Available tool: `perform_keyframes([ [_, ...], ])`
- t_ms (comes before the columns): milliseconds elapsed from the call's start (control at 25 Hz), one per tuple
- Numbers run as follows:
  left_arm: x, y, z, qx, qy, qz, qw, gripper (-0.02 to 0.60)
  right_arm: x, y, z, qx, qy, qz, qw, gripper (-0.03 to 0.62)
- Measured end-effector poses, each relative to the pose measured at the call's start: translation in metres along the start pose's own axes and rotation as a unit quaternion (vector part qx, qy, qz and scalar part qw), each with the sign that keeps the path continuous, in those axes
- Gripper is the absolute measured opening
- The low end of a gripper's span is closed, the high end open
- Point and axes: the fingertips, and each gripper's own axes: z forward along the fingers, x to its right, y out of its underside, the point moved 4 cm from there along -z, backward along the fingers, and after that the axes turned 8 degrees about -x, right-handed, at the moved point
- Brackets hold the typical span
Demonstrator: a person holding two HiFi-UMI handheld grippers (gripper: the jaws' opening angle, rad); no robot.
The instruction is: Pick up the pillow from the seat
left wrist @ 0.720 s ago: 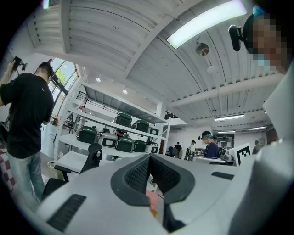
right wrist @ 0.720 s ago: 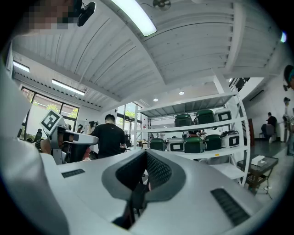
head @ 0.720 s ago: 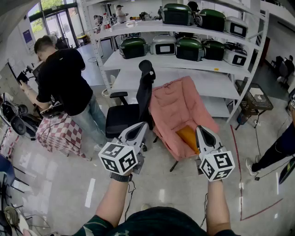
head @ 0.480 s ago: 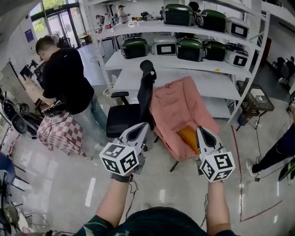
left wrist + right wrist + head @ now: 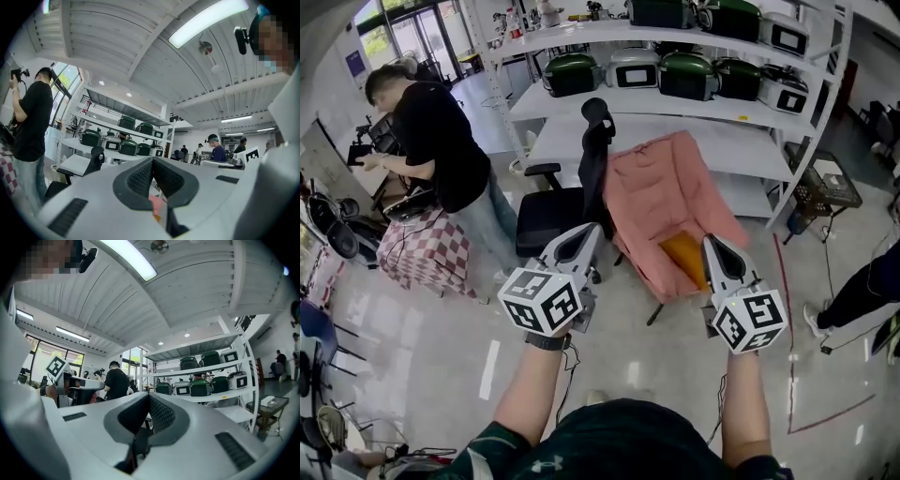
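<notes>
where the right gripper (image 5: 712, 242) overlaps it, the pillow (image 5: 680, 256) is partly hidden.

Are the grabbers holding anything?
No. The left gripper and right gripper are both shut and empty; the pillow lies on the seat.

The pink cloth (image 5: 661, 197) looks soft and matt, the orange pillow (image 5: 685, 272) smooth, the floor (image 5: 412, 375) glossy and reflective
</notes>
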Motion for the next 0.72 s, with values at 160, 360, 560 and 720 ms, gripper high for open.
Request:
perform_keyframes([
  [160, 0.012, 0.005, 0.01, -0.004, 0.002, 0.007, 1.0, 0.005, 0.015, 0.004, -0.011, 0.007, -0.001, 0.011, 1.0, 0.003],
  [360, 0.024, 0.014, 0.021, -0.009, 0.002, 0.01, 0.9999, 0.005, 0.034, 0.015, -0.023, 0.008, 0.003, 0.026, 1.0, 0.003],
  [560, 0.024, 0.022, 0.033, -0.02, -0.001, 0.008, 0.9998, 0.005, 0.045, 0.025, -0.024, 0.002, 0.006, 0.036, 0.999, 0.003],
  [720, 0.02, 0.025, 0.05, -0.024, 0.002, 0.009, 0.9997, 0.005, 0.056, 0.029, -0.02, -0.001, 0.009, 0.036, 0.999, 0.003],
])
